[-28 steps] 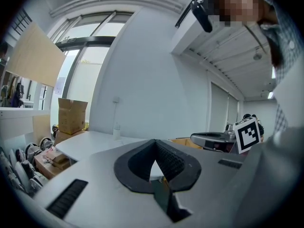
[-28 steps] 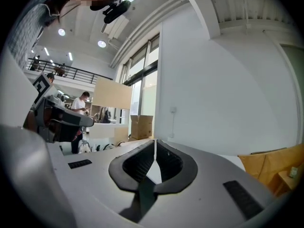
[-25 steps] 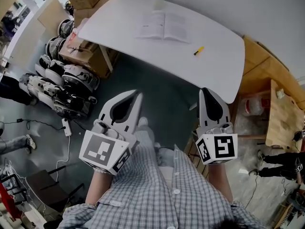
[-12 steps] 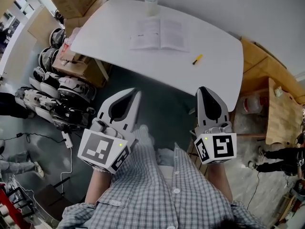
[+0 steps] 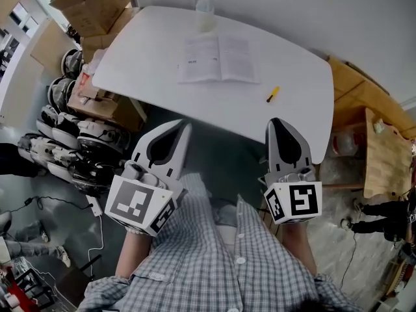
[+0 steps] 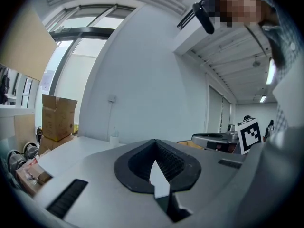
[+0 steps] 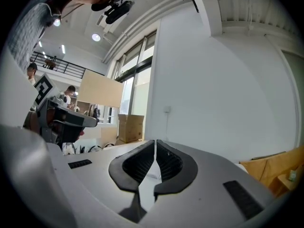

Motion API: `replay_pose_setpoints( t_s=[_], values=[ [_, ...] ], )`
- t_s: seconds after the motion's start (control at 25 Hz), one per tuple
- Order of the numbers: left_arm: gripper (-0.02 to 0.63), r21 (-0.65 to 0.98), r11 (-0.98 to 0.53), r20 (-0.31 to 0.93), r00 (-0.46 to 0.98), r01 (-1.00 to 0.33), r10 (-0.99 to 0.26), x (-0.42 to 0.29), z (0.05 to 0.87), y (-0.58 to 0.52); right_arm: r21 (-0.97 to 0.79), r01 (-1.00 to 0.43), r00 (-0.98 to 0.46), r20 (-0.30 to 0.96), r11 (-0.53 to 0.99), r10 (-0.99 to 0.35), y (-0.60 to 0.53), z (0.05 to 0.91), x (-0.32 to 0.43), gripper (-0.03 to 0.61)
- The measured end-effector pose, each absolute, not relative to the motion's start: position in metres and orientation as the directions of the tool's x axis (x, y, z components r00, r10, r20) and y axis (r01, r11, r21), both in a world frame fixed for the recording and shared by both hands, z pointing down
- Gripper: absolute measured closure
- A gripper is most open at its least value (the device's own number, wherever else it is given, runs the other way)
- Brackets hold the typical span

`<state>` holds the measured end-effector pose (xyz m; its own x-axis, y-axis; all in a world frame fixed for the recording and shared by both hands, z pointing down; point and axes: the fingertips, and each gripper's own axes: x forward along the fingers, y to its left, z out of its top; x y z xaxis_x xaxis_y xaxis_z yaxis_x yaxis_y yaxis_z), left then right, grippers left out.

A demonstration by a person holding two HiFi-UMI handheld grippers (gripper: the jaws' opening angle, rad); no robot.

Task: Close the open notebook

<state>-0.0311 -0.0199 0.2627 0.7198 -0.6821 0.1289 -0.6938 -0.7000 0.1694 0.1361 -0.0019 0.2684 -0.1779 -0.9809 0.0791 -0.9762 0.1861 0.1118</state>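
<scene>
An open notebook (image 5: 219, 59) is seen lying flat on the white counter (image 5: 143, 64), towards the far edge and about midway along it, with both printed pages facing up. A clear plastic bottle (image 5: 205, 10) is stood upright at the far edge, just behind the notebook's left page. A small yellow pen-like thing (image 5: 272, 94) is laid to the right of the notebook, apart from it and nearer the counter's near edge; what exactly it is cannot be told.

The left tool (image 5: 186, 127) is held short of the counter's near edge, over the grey floor (image 5: 221, 145), and is pointed towards the counter. Its jaws are brought together at the tips and are closed on nothing. The right tool (image 5: 274, 122) is held beside it, well apart, with its tip just at the near edge towards the counter's right corner. Its jaws are likewise shut tip to tip, with nothing gripped between them. Neither tool is in touch with the notebook, which is left well apart from both.

Cardboard boxes (image 5: 94, 5) are stacked past the counter's left end, and white and black equipment (image 5: 78, 142) is piled on the floor below them. Wooden furniture (image 5: 383, 155) is seen past the right end. A checked shirt (image 5: 214, 259) fills the bottom of the head view.
</scene>
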Motion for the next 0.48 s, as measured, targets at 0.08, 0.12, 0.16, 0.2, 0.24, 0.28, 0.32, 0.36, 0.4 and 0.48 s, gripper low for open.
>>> replay_pose_setpoints(
  t_s=[0.08, 0.12, 0.16, 0.2, 0.24, 0.28, 0.32, 0.36, 0.4, 0.48],
  values=[
    [0.608, 0.168, -0.707, 0.124, 0.726, -0.687, -0.677, -0.033, 0.263, -0.030, 0.115, -0.978, -0.168, 0.076, 0.176, -0.983, -0.010, 0.269, 0.135, 0.550],
    [0.609, 0.168, -0.709, 0.122, 0.729, -0.685, -0.674, -0.034, 0.263, -0.034, 0.116, -0.978, -0.165, 0.075, 0.173, -0.983, -0.015, 0.269, 0.134, 0.549],
    [0.607, 0.168, -0.712, 0.121, 0.731, -0.682, -0.672, -0.035, 0.263, -0.039, 0.117, -0.979, -0.161, 0.075, 0.169, -0.984, -0.019, 0.269, 0.133, 0.549],
    [0.609, 0.168, -0.714, 0.120, 0.733, -0.680, -0.670, -0.036, 0.264, -0.043, 0.118, -0.979, -0.159, 0.075, 0.167, -0.984, -0.022, 0.270, 0.131, 0.549],
    [0.607, 0.168, -0.715, 0.118, 0.734, -0.678, -0.668, -0.037, 0.264, -0.047, 0.119, -0.979, -0.156, 0.075, 0.165, -0.985, -0.025, 0.270, 0.130, 0.551],
    [0.609, 0.168, -0.717, 0.117, 0.736, -0.676, -0.667, -0.039, 0.265, -0.051, 0.120, -0.979, -0.154, 0.074, 0.162, -0.985, -0.028, 0.271, 0.128, 0.551],
    [0.609, 0.167, -0.719, 0.115, 0.738, -0.674, -0.665, -0.040, 0.265, -0.053, 0.121, -0.980, -0.152, 0.073, 0.160, -0.986, -0.031, 0.271, 0.126, 0.550],
    [0.608, 0.166, -0.722, 0.114, 0.740, -0.672, -0.663, -0.042, 0.265, -0.056, 0.122, -0.980, -0.149, 0.072, 0.157, -0.986, -0.033, 0.271, 0.125, 0.551],
    [0.607, 0.166, -0.724, 0.112, 0.742, -0.670, -0.661, -0.043, 0.266, -0.058, 0.124, -0.980, -0.147, 0.071, 0.155, -0.987, -0.034, 0.272, 0.123, 0.551],
    [0.608, 0.169, -0.726, 0.109, 0.745, -0.667, -0.658, -0.047, 0.267, -0.061, 0.126, -0.980, -0.144, 0.071, 0.152, -0.987, -0.037, 0.273, 0.119, 0.551]
  ],
)
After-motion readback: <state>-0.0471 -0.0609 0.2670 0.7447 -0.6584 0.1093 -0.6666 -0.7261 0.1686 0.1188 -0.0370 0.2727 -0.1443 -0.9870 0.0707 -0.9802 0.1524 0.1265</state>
